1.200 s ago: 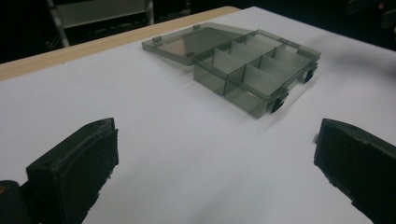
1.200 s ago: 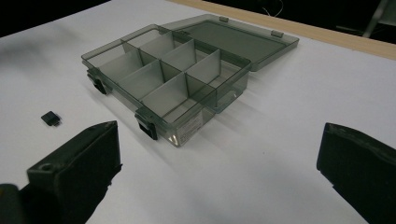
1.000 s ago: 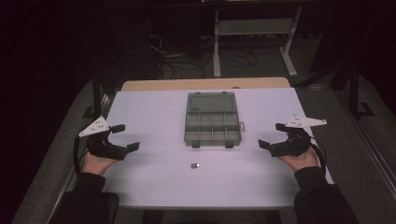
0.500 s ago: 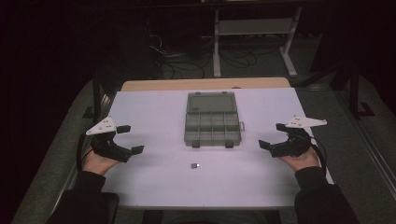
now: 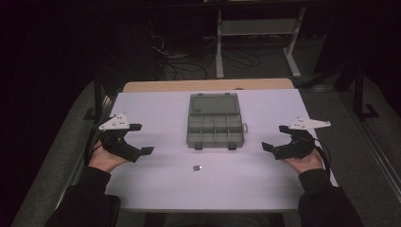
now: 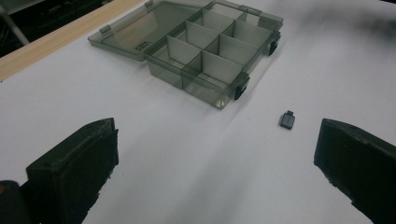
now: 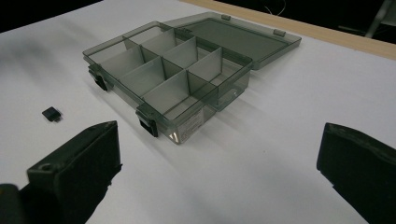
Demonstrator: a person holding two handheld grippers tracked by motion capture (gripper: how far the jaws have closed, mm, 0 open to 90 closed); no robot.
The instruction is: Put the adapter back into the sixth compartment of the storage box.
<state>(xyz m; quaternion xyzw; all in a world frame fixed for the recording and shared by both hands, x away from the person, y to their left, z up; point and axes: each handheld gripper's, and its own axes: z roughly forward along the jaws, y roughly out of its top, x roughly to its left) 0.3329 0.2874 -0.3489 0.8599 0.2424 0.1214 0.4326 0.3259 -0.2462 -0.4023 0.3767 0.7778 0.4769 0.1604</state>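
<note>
High view: left claw (image 5: pixel 140 139), right claw (image 5: pixel 275 138) wide open, empty.

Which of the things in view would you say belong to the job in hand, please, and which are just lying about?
Likely belong to the job:
- small dark part, lying loose on the table
- open compartment box
- left gripper, open
- right gripper, open

Just lying about:
- cables on the floor
- metal stand behind the table
</note>
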